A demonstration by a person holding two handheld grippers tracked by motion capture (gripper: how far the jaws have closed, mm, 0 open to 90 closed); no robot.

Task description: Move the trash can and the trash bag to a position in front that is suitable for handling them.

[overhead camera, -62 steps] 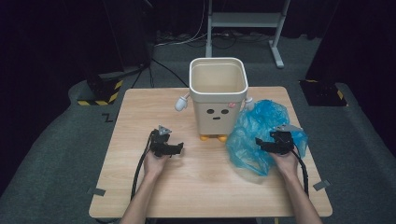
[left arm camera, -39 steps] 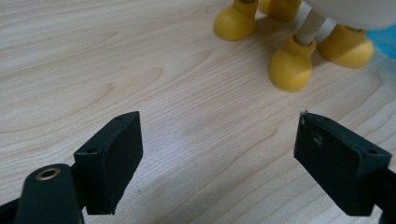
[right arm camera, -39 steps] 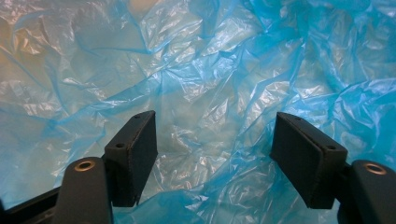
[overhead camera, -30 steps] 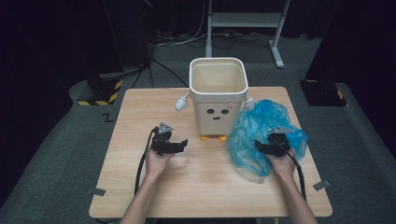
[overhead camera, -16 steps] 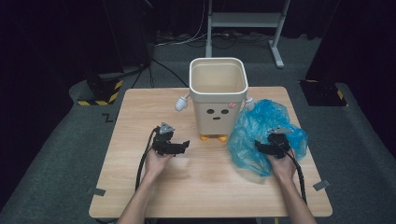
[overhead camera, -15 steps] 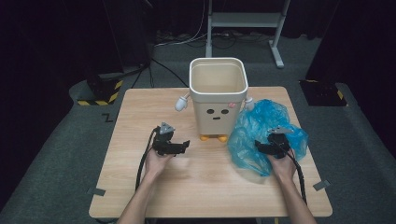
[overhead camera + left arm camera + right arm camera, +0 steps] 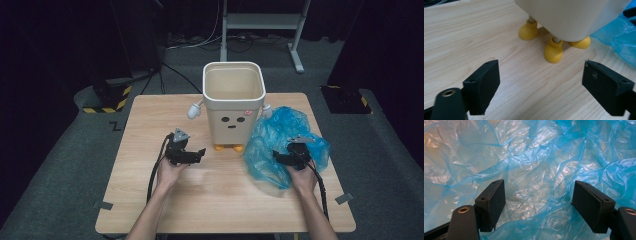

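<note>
A cream bin point(image 7: 233, 100) with a drawn face, small arms and yellow feet point(image 7: 553, 51) stands at the back middle of the wooden table point(image 7: 150, 130). A crumpled blue plastic bag point(image 7: 280, 135) lies on the table to its right. My left gripper point(image 7: 199, 154) is open just left of the bin's feet, pointing at them, with bare wood between its jaws point(image 7: 541, 85). Over the bag's near side my right gripper point(image 7: 276, 158) is open; the blue film point(image 7: 529, 157) lies under and ahead of its wide jaws point(image 7: 539, 202), untouched by the pads.
The table's near half and left side are bare wood. Tape strips point(image 7: 102, 205) mark its front corners. Beyond the table stand a metal stand point(image 7: 260, 25), floor cables and a box with yellow-black tape point(image 7: 107, 95) at the left.
The right gripper has shifted slightly left over the bag compared with two seconds ago. The left gripper has edged a little toward the bin. Bin and bag have not moved.
</note>
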